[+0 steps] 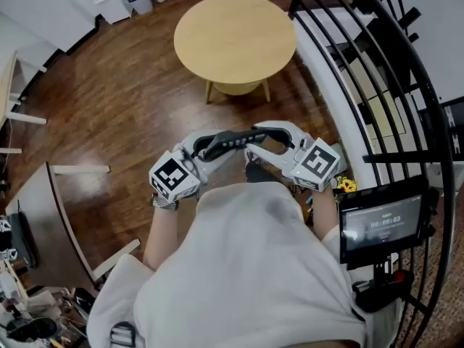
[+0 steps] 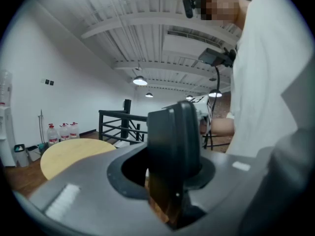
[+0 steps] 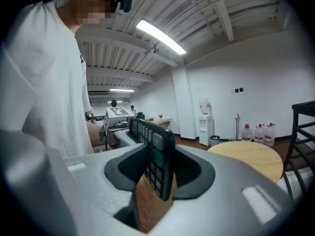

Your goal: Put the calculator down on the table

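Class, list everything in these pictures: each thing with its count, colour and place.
calculator: one, black, held in the air between both grippers
table: one, light wood, round, ahead of the grippers
railing: one, black, at the right
screen: one, dark, lower right by the railing
water bottles: three, clear, by the far wall
left gripper: one, grey, fingers shut on the calculator
right gripper: one, grey, fingers shut on the calculator

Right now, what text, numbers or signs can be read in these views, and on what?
"00:00:03", blurred, so unsure: the screen at the head view's right.
Calculator keys: marks too small to read.
Marker cubes: black square patterns, no words.
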